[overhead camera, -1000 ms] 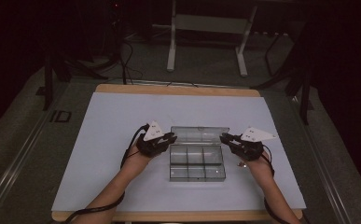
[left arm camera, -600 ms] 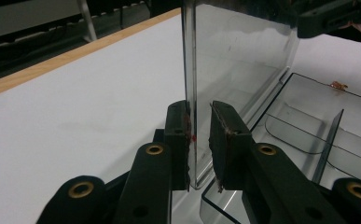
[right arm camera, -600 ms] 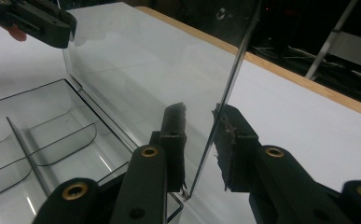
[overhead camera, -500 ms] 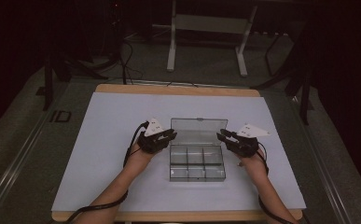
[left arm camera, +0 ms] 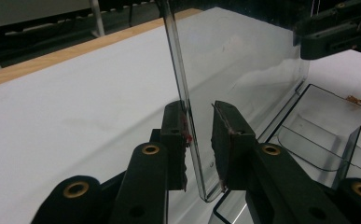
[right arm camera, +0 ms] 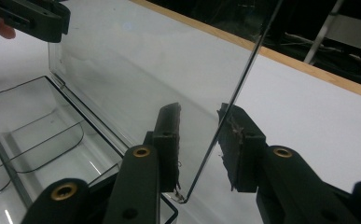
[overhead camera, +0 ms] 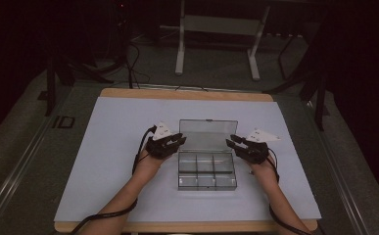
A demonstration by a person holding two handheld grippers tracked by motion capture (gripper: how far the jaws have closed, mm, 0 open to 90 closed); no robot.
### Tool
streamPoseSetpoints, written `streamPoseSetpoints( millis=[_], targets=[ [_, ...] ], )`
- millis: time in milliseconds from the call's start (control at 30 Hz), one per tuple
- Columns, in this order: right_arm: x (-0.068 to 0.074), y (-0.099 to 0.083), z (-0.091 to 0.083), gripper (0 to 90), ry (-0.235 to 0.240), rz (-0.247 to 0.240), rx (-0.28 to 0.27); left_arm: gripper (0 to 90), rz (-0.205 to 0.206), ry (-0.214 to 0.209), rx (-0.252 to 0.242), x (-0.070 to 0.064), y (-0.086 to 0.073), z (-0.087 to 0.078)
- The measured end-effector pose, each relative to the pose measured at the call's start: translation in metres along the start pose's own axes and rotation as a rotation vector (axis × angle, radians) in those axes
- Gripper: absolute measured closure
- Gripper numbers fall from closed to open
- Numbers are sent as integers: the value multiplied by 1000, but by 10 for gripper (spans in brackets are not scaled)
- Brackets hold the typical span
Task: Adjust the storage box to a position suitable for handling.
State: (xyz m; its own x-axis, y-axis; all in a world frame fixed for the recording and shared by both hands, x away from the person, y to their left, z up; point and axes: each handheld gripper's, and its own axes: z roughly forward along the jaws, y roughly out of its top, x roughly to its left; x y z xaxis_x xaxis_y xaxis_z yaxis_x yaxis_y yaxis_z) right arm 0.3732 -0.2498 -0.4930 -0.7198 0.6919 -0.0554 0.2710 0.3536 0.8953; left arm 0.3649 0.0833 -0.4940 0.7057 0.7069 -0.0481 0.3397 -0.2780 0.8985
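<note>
Clear plastic organizer box (overhead camera: 206, 169) sits near the middle of the white table (overhead camera: 104, 147), its hinged lid (overhead camera: 207, 134) standing upright at the far edge. On the left, the left gripper (overhead camera: 176, 141) straddles the lid's left side edge; in the left gripper view the thin pane (left arm camera: 187, 107) rises between the jaws, which are spread — one pad looks to be touching it, the other stands just apart. In the middle, the tray's dividers mark off empty compartments (overhead camera: 206, 162). On the right, the right gripper (overhead camera: 232, 142) mirrors this at the lid's right side edge, jaws parted around the pane (right arm camera: 229, 107), nothing pinched.

The box looks light, stiff and slick, and the lid thin enough to flex or crack at the hinge if twisted. The low part of each side edge seems the best place to grip — both sides evenly, with modest pressure. A hard squeeze may make the plastic skid out of the pads, and the light tray could slide on the table.
</note>
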Motion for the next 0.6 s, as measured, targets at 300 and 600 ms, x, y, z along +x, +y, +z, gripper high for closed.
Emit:
streamPoseSetpoints(
  millis=[300, 600],
  targets=[
    [-2, -1, 6, 657, -4, 30, 14, 705, -32, 14, 9, 1, -1, 7],
    [-2, -3, 9, 625, -3, 31, 35, 670, -58, -5, 39, 4, -3, 12]
  ],
)
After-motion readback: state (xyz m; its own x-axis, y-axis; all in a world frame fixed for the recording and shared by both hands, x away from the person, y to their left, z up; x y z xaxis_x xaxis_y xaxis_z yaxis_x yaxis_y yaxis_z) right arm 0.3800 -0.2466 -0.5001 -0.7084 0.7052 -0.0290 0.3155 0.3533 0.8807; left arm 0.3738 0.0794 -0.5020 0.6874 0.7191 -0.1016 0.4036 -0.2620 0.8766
